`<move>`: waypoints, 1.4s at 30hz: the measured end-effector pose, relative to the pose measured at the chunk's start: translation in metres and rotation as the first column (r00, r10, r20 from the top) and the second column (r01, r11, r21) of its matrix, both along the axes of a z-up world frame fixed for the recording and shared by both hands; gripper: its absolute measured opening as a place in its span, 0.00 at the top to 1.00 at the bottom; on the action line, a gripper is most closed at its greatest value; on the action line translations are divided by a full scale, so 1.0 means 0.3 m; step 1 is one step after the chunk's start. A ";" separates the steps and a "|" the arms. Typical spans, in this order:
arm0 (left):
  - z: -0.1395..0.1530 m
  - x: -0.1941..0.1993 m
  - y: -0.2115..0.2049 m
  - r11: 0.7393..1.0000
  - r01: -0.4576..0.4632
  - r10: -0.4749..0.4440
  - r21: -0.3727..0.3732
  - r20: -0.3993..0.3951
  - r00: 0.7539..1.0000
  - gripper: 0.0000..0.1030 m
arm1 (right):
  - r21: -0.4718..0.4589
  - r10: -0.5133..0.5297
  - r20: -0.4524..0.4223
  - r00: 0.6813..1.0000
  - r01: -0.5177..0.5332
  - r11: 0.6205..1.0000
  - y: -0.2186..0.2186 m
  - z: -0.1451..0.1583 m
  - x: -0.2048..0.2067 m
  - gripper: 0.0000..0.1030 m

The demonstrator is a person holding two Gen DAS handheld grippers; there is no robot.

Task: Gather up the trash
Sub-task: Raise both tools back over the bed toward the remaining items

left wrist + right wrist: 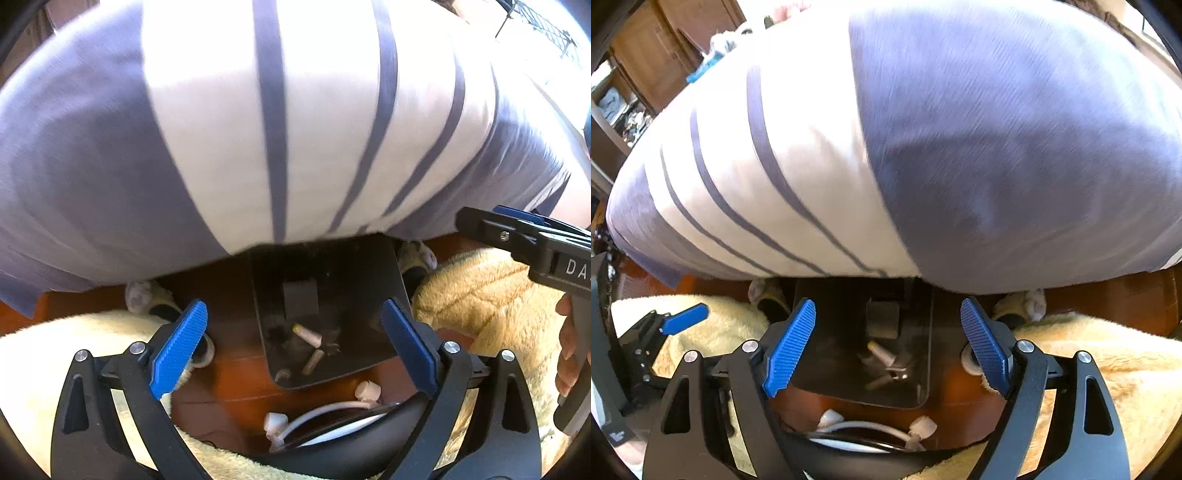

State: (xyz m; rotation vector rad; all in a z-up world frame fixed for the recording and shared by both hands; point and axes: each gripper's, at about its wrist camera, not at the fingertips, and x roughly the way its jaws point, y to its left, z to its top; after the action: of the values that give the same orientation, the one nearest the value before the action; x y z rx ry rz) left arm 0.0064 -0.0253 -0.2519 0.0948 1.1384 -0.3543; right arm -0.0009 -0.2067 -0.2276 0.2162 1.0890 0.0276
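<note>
Both grippers are wide open with nothing between the blue pads. The left gripper (295,347) and the right gripper (888,347) each point steeply down, and from either one the trash sits straight ahead and below, right in the gap between the jaws.

The trash is a few pale cigarette butts (307,335) lying on a dark dustpan-like tray (354,295) on the reddish wood floor (229,384). The biggest butt runs diagonally across the left gripper's view, so its long axis isn't lined up square with the jaw gap; I'd guess a small wrist turn is needed before pinching. The left view seems a touch closer to the butts, but honestly it's close.

In the left view the right gripper (465,221) pokes in from the side, with a hand (569,350) on its handle.

Hard to read: a big striped pillow (258,129) fills the upper half and covers the tray's far end. The smaller butts are blurry, so I can't count them.
</note>
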 end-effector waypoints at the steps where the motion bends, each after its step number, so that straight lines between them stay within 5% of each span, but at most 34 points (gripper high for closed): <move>1: 0.021 -0.003 0.006 1.000 -0.006 0.006 0.001 0.016 1.000 0.12 | -0.008 -0.004 0.015 1.000 0.004 1.000 -0.002 0.016 -0.004 0.19; 13: 0.269 -0.014 0.066 0.999 -0.054 0.053 0.003 0.211 0.976 0.10 | -0.103 -0.015 0.256 0.967 0.043 0.994 -0.037 0.296 -0.040 0.14; 26: 0.442 0.115 0.147 0.992 -0.125 0.111 0.023 0.334 0.936 0.10 | -0.128 0.005 0.381 0.925 0.047 0.991 -0.035 0.480 0.070 0.13; 39: 0.464 0.310 0.210 0.987 -0.158 0.147 0.006 0.332 0.932 0.09 | -0.118 0.052 0.355 0.933 -0.010 0.993 0.075 0.426 0.313 0.14; 42: 0.458 0.352 0.205 0.988 -0.156 0.145 0.007 0.329 0.933 0.09 | -0.088 0.058 0.340 0.939 -0.029 0.996 0.102 0.402 0.374 0.24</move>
State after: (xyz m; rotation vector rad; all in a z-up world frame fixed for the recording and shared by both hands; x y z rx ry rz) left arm 0.1119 0.0363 -0.1145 0.0913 0.8148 -0.1740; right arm 0.1112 -0.1760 -0.1071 0.1074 0.7448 0.0577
